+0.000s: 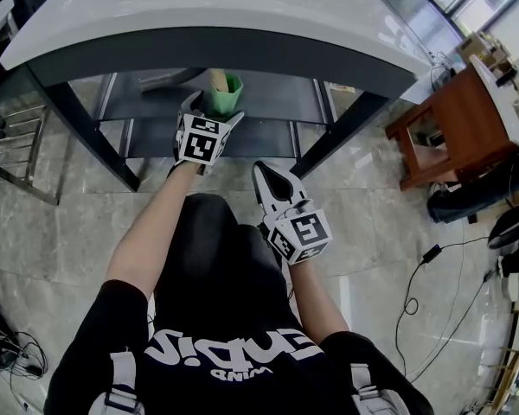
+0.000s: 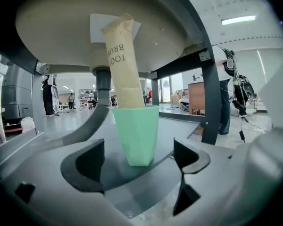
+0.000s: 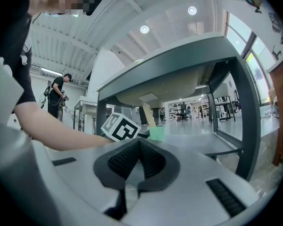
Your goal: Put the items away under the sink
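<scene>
Cup drop-off looks basically done, from what I can tell.

Head view: the green cup (image 1: pixel 230 92) with a paper-wrapped toothbrush (image 1: pixel 218 79) sticking out of it stands on the shelf (image 1: pixel 272 100) under the sink (image 1: pixel 208 15), near the shelf's front edge. The left gripper (image 1: pixel 211 109) is right up at it. The right gripper (image 1: pixel 260 169) hangs back over the floor, well short of the shelf.

Left gripper view: jaws are spread wide. The cup sits upright between them but a bit further out, and neither of the pads (image 2: pixel 91 161) touches it, so it's let go. A grey drain hose (image 2: pixel 87 126) runs down just left of the cup.

Right gripper view: jaws are pinched together with nothing in them. The cup and the left gripper's marker cube (image 3: pixel 120 127) show small in the distance.

My read: the placing step is finished and next is backing out. That calls for pulling the left gripper straight back, jaws kept wide so a pad doesn't clip the cup. It's tall and top-heavy with that toothbrush, so it'd probably tip easily. Then grab whatever's left, if anything.
</scene>
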### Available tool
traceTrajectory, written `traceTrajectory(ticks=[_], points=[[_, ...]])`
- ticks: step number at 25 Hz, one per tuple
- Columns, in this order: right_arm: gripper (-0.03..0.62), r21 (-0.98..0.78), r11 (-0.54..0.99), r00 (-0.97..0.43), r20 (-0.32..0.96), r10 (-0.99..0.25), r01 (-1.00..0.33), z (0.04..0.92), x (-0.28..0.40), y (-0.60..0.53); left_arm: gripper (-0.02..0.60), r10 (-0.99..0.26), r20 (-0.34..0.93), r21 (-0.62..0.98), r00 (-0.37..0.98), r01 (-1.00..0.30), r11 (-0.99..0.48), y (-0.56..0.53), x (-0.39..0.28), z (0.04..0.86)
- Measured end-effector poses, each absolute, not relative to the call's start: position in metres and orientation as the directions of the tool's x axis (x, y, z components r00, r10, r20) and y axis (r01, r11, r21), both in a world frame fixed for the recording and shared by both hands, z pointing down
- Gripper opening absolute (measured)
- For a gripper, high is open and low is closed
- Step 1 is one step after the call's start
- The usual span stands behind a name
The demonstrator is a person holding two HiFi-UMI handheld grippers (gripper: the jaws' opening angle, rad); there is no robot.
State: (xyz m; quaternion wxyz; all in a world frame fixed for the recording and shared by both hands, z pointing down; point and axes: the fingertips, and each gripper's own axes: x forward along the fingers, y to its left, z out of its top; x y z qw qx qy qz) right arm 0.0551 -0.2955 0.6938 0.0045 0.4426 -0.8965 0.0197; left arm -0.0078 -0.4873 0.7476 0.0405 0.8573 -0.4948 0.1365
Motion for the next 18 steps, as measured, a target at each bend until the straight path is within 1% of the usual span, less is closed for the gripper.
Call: traceTrajectory(ticks=[5, 10, 14, 15, 17, 18], points=[[0.018, -0.042, 0.609, -0.610, 0.019, -0.792, -0.792, 0.695, 0.055, -0.294, 0.451, -0.825, 0.271, -0.034, 0.496, -0.851, -0.523, -0.456, -0.020, 0.743], [0.018, -0.052, 0.615, -0.617, 0.015, -0.787, -0.787, 0.698, 0.054, -0.292, 0.451, -0.823, 0.223, 0.019, 0.522, -0.847, -0.532, -0.413, -0.036, 0.735], [0.018, -0.058, 0.618, -0.619, 0.013, -0.785, -0.784, 0.698, 0.056, -0.290, 0.448, -0.815, 0.210, 0.043, 0.540, -0.838, -0.544, -0.375, -0.045, 0.730], [0.018, -0.060, 0.617, -0.619, 0.010, -0.785, -0.784, 0.697, 0.056, -0.289, 0.438, -0.815, 0.205, 0.050, 0.541, -0.838, -0.544, -0.365, -0.047, 0.728], [0.018, -0.064, 0.618, -0.620, 0.005, -0.785, -0.784, 0.697, 0.057, -0.286, 0.362, -0.822, 0.191, 0.060, 0.536, -0.842, -0.536, -0.345, -0.052, 0.723], [0.018, -0.066, 0.619, -0.621, 0.003, -0.784, -0.783, 0.697, 0.057, -0.284, 0.333, -0.825, 0.182, 0.065, 0.534, -0.844, -0.532, -0.335, -0.054, 0.721]])
